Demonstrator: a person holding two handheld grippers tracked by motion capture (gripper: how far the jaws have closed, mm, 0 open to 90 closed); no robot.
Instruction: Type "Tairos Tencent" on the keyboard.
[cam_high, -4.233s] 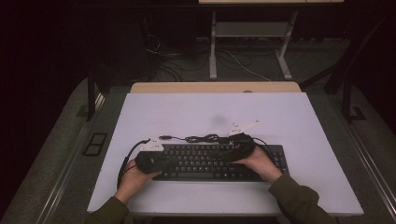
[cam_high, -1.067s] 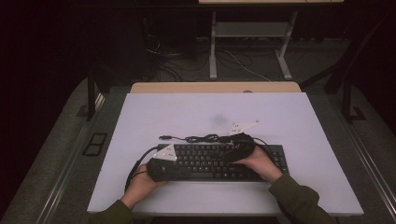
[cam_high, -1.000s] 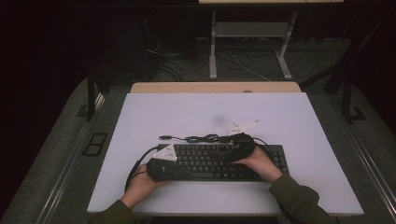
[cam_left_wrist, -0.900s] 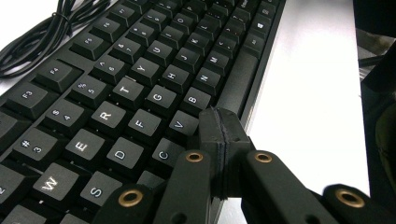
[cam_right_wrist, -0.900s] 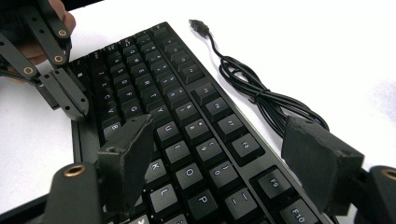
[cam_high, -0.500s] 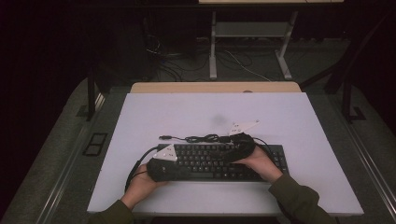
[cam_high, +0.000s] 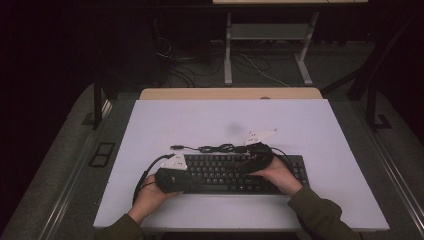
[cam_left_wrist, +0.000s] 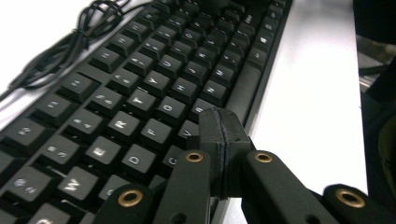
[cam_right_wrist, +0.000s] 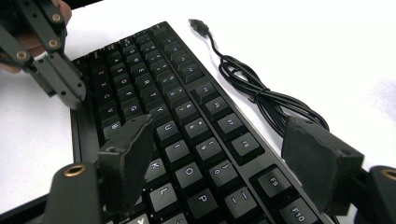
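Now, table (cam_high: 150, 125): we see a big white top.
Keyboard (cam_high: 220, 172): it lies flat near the front edge. We think it is stiff and a bit heavy, so we would hold its ends.
Cord (cam_right_wrist: 261, 100): soft and bunched behind the keyboard.
Right gripper (cam_right_wrist: 229, 154): jaws wide apart over the keys, holding nothing.
Left gripper (cam_left_wrist: 223, 140): jaws pressed together, empty, tip by the bottom key row.
Hard to see: dark room behind the table.
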